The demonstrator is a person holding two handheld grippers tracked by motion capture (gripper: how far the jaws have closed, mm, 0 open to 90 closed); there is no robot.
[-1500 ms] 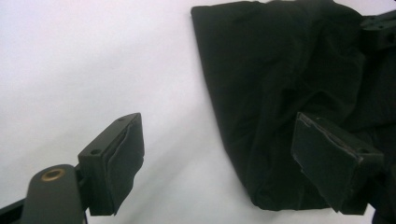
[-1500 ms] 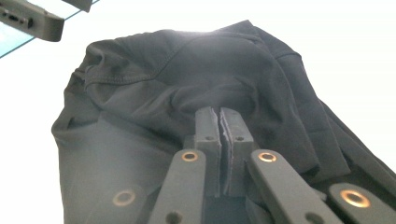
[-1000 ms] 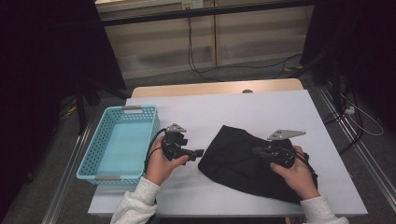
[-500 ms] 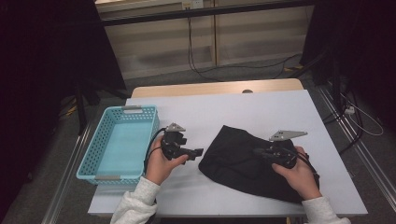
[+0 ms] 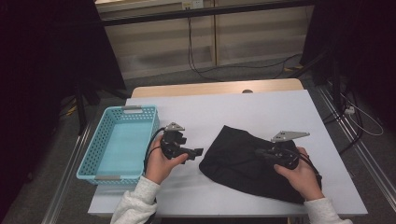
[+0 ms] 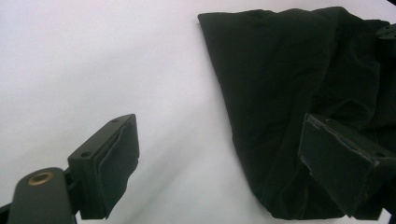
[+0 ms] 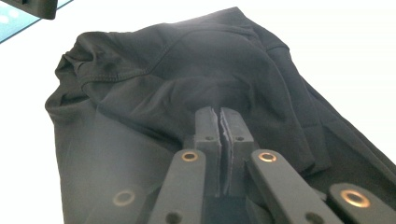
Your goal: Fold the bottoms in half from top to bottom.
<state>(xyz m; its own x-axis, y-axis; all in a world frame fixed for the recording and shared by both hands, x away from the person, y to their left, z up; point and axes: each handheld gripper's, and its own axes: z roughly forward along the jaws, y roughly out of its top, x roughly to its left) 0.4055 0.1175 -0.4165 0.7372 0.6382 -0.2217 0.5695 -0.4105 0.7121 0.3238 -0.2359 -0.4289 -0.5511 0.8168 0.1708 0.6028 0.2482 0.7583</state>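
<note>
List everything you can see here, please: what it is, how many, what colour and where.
Cloth: one, black, crumpled, on the table's right half.
Basket: one, light blue, perforated, at the table's left edge.
Table: one, white top, in the middle.
Wooden board: one, tan, behind the table's far edge.
Cables: several, dark, on the floor behind the table.
Left gripper: one, black, jaws open, beside the cloth's left edge.
Right gripper: one, black, jaws shut, over the cloth.
Hands: two, in pale sleeves, each holding a gripper.
</note>
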